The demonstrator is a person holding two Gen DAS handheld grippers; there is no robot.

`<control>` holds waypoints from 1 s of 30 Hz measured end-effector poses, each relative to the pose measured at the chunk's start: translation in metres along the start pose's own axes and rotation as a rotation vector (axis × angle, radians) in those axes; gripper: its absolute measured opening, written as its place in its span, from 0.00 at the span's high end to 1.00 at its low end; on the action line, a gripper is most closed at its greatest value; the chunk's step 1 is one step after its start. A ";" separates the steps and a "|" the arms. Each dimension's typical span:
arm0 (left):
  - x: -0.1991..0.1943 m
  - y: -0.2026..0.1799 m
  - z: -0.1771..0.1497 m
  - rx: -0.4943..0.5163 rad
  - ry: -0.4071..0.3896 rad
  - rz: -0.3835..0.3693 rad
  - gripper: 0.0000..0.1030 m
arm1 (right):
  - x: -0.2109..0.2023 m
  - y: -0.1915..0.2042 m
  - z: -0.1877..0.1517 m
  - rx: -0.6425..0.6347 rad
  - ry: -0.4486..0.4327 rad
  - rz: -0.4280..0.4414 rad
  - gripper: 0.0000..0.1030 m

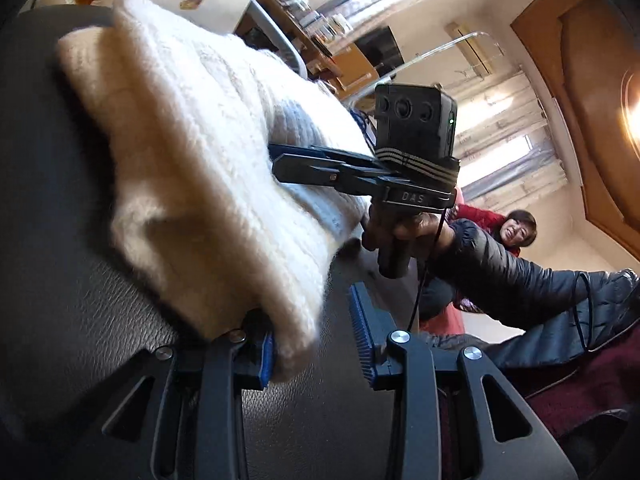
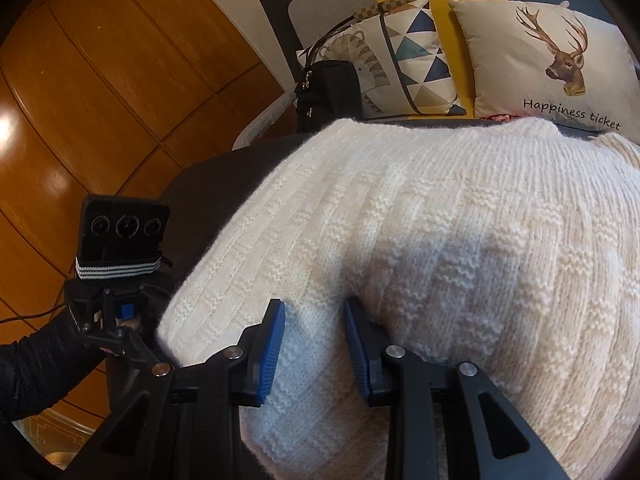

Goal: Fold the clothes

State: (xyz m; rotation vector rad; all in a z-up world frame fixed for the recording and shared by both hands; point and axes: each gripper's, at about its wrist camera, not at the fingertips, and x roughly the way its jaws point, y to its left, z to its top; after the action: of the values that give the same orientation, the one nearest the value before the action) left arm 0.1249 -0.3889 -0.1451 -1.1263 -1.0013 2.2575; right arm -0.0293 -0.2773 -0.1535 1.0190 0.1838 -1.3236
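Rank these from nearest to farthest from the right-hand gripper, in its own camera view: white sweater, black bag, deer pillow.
1. White sweater, between the right gripper's fingers.
2. Black bag, behind, upper left.
3. Deer pillow, far back, upper right.

White knit sweater (image 2: 460,240): ribbed and textured stitch, fuzzy surface; lies bunched, not flat, on dark leather-like surface (image 1: 80,340); one fold rises between right gripper (image 2: 314,354) pads; near edge lies against left pad of left gripper (image 1: 316,344); bulk extends ahead of both.
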 end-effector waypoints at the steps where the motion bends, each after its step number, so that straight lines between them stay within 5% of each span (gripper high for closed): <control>1: -0.002 -0.004 -0.002 0.012 -0.026 0.047 0.89 | -0.001 -0.001 0.000 0.009 -0.005 0.004 0.76; 5: -0.020 -0.027 -0.021 0.055 -0.154 0.059 0.94 | -0.003 0.000 0.002 0.024 0.004 0.003 0.77; 8: -0.017 -0.002 -0.038 -0.093 -0.151 0.094 0.94 | -0.003 0.002 0.001 0.007 0.008 0.006 0.77; 14: -0.013 -0.005 -0.040 -0.145 -0.153 0.144 0.92 | 0.000 0.007 0.004 -0.006 0.050 -0.024 0.77; 18: -0.017 -0.005 -0.035 -0.169 -0.209 0.087 0.68 | -0.002 0.013 0.018 0.035 0.114 -0.031 0.70; 24: -0.016 -0.007 -0.031 -0.160 -0.250 0.125 0.68 | 0.010 0.053 0.059 -0.115 0.118 -0.062 0.65; 29: -0.008 -0.024 -0.038 -0.082 -0.276 0.252 0.87 | 0.070 0.058 0.100 -0.216 0.226 -0.285 0.66; 30: -0.005 -0.028 -0.041 -0.055 -0.275 0.284 0.90 | 0.086 0.062 0.104 -0.266 0.254 -0.347 0.73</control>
State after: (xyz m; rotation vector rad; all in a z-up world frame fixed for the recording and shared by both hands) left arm 0.1626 -0.3567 -0.1378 -1.0555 -1.0682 2.6847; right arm 0.0058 -0.4170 -0.1164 0.9502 0.7372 -1.4290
